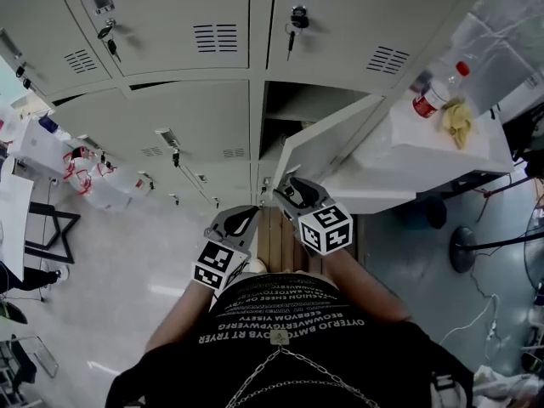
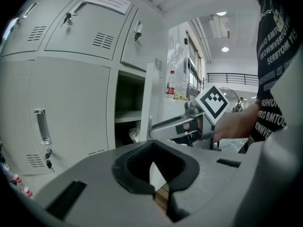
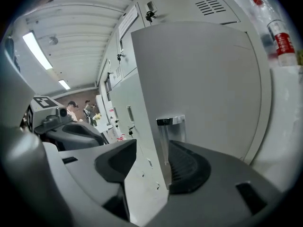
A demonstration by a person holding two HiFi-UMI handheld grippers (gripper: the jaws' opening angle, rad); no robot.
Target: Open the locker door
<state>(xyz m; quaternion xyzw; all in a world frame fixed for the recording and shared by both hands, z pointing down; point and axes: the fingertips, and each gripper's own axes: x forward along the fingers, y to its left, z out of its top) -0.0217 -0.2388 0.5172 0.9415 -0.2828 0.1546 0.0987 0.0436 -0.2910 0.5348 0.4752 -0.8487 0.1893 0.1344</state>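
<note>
Head view: bank of grey sheet-metal lockers (image 1: 170, 117), flat faces, louvred vents, keys in the locks. One locker door (image 1: 327, 143) stands swung out to the right, its dark compartment exposed. Right tongs (image 1: 287, 189) sit at the door's free edge. Left tongs (image 1: 248, 215) sit just beside them, short of the lockers. White worktop (image 1: 408, 155) is close behind the open door and carries a clear bottle (image 1: 438, 92) and a yellow cloth (image 1: 456, 119). Open floor lies to the left.

Left gripper view: left tongs (image 2: 161, 193), smooth grey shells with black pads, are closed with nothing between them. The door's thin edge (image 2: 150, 103) stands upright ahead, with the right tongs (image 2: 156, 132) at it.

Right gripper view: right tongs (image 3: 154, 162) are spread, one ribbed black pad on each side of the door's edge and neither clamping it. A chrome recessed handle (image 3: 170, 126) sits just beyond the right pad. The door's face is matte and flat.
</note>
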